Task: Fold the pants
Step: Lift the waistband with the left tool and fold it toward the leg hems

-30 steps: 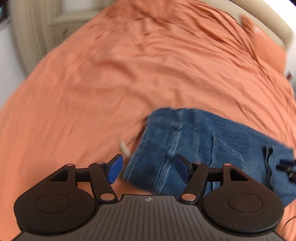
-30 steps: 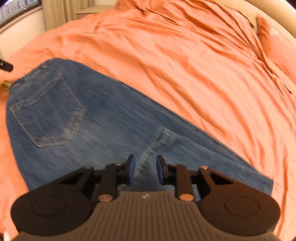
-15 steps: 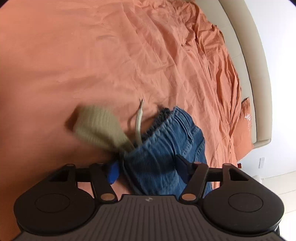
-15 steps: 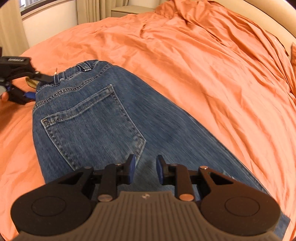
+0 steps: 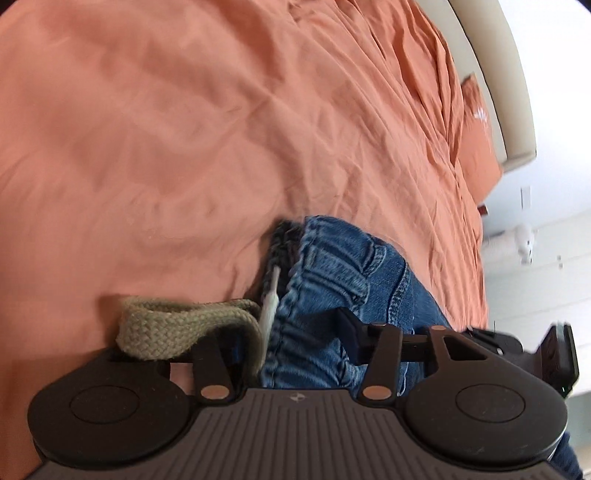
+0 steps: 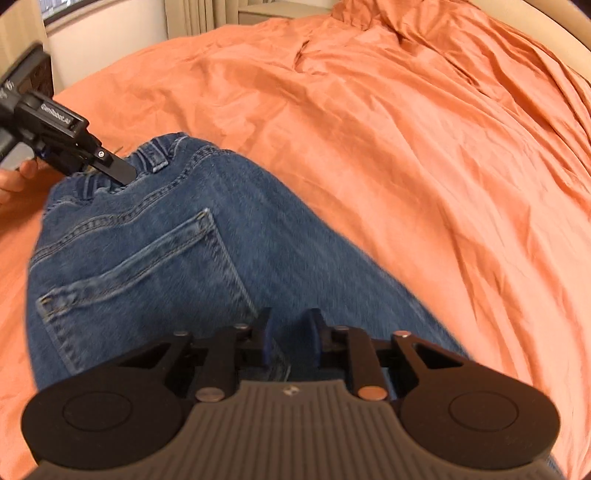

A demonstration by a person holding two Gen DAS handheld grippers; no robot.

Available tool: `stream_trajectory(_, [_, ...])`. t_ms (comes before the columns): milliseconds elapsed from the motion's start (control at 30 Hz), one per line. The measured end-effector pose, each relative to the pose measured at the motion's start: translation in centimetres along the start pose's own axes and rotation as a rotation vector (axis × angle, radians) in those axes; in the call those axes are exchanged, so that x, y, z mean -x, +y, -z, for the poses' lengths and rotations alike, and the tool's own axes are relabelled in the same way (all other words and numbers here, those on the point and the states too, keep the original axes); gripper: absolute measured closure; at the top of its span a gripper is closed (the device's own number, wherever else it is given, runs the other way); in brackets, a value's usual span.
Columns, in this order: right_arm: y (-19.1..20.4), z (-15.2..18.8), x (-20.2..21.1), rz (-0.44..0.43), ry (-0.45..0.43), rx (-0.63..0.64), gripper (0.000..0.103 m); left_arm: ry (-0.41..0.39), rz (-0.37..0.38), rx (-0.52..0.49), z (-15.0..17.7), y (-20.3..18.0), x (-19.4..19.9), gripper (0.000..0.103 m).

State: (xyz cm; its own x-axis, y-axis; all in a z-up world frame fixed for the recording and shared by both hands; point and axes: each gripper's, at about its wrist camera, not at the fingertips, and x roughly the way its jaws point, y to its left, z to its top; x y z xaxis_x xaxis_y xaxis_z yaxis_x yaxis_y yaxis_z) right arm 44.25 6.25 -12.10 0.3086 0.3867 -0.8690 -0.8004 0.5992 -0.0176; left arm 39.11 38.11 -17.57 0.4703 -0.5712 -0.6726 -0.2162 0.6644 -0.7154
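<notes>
Blue jeans [image 6: 155,258] lie on the orange bed, back pocket up, waistband at the far left. In the left wrist view the bunched waistband [image 5: 332,280] sits between the fingers of my left gripper [image 5: 291,332], with a khaki drawstring [image 5: 177,321] draped over the left finger. The left gripper also shows in the right wrist view [image 6: 110,166], one finger on top of the waistband. The jaws stand wide around the waistband; I cannot tell whether they pinch it. My right gripper [image 6: 290,336] is low over the jeans below the pocket, jaws narrowly parted, with denim between them.
The orange bedsheet [image 6: 388,155] is wrinkled and covers the whole bed. A beige headboard [image 5: 495,81] and an orange pillow [image 5: 480,147] lie at the far right. A wall and curtain [image 6: 184,14] stand behind the bed.
My left gripper has pushed onto the waistband, and the drawstring now lies over its left finger. My right gripper has slid up the jeans toward the pocket.
</notes>
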Motion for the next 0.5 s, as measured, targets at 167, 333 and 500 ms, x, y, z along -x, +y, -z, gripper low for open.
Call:
stream_trajectory(167, [-0.5, -1.3, -2.7, 0.043, 0.044, -0.01, 0.097, 0.02, 0.004, 0.031, -1.0, 0.1, -1.2, 0.047])
stream_trajectory(333, [-0.8, -1.7, -3.9, 0.043, 0.073, -0.039, 0.097, 0.029, -0.022, 0.074, -1.2, -0.1, -1.5, 0.056])
stream_trajectory(500, [-1.1, -1.0, -1.5, 0.074, 0.033, -0.052, 0.096, -0.013, -0.124, 0.03, -0.5, -3.0, -0.2, 0.069])
